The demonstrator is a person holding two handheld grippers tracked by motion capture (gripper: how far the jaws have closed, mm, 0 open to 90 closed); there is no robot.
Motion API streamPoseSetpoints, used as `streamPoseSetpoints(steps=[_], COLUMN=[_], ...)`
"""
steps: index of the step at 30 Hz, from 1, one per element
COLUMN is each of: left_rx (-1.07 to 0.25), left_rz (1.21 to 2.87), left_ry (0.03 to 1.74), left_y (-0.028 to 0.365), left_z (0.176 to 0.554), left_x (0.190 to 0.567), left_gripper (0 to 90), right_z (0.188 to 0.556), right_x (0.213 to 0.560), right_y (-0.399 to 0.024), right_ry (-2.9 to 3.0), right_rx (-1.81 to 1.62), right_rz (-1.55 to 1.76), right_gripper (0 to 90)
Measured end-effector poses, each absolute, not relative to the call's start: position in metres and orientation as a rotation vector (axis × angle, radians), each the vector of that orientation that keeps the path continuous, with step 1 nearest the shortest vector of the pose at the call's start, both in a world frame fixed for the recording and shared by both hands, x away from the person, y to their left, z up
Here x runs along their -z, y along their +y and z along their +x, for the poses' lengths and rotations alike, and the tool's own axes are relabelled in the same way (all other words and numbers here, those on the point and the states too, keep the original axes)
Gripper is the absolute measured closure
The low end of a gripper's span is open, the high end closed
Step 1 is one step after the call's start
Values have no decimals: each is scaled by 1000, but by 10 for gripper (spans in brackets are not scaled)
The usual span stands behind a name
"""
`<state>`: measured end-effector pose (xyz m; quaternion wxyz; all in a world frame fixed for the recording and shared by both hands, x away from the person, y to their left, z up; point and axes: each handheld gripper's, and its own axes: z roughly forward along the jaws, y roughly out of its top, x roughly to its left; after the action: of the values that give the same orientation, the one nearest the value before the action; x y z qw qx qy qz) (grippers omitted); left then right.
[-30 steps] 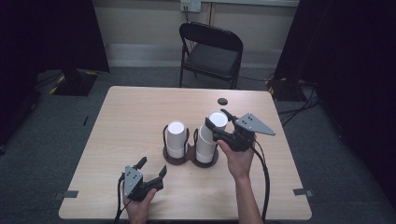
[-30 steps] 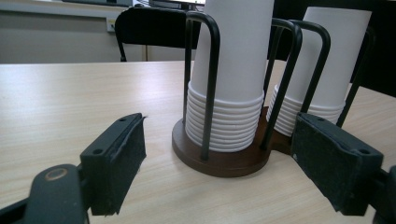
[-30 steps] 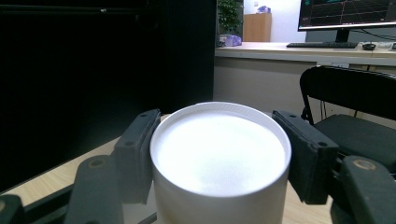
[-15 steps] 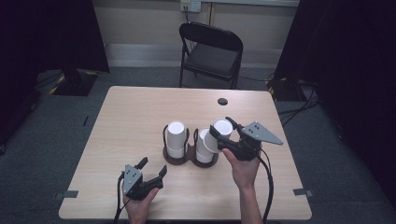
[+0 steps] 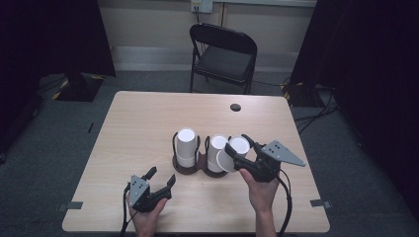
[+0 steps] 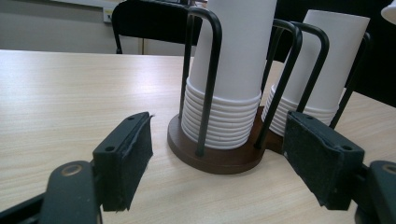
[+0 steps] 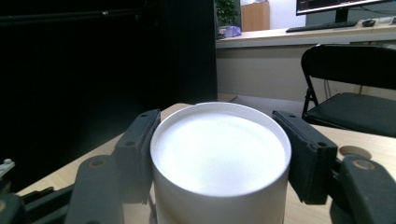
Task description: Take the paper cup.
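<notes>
Just plain white paper cup [image 7: 218, 163]

Matt white paper cups [image 6: 229, 70] in a black metal-wire holder [image 6: 212, 56] on a smooth dark wooden base [image 6: 210, 158] — pale wood-grain table [image 5: 143, 123], rough matt gripper pads [image 6: 128, 158].
</notes>
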<state>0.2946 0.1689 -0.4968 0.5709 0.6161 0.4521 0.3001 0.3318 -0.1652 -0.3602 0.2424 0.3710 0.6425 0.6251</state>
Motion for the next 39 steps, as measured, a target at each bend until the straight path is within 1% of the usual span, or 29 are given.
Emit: streamPoseSetpoints(steps=[1,3,10,12,16,20,23,26,31,32,33,35,39], left_rx=[-698,-690,-663,-652,-619,-598,-598,-612,-562,-546,-549,-543,-516], left_rz=[1444,1444,1437,1438,1446,1462,1445,1439,1449,1460,1466,1466,1468], left_ry=[1060,1059,1033,1023,996,947,930,906,866,853,842,835,804], left_y=[169,169,166,166,160,144,138,132,129,128,126,125,122], left_z=[294,294,293,293,292,292,292,292,294,296,296,297,296], left_x=[497,497,495,495,493,491,489,488,487,487,487,487,487], left_gripper=[247,296,309,336,340,351,359,343,348,364,399,400,440], right_z=[331,328,320,319,317,315,314,313,313,312,312,311,310], right_x=[362,364,378,379,384,392,394,398,403,404,405,405,406], right_y=[-166,-166,-167,-167,-164,-158,-157,-156,-156,-156,-155,-154,-151], right_ry=[1754,1751,1740,1740,1737,1749,1746,1748,1749,1750,1749,1750,1750], right_rx=[-1710,-1726,-1793,-1799,-1814,-1841,-1872,-1912,-1946,-1965,-1980,-1988,-2050], right_rz=[1019,1024,1067,1076,1099,1106,1109,1117,1134,1135,1139,1139,1140], right_gripper=[354,355,355,355,355,355,355,356,356,356,356,356,356])
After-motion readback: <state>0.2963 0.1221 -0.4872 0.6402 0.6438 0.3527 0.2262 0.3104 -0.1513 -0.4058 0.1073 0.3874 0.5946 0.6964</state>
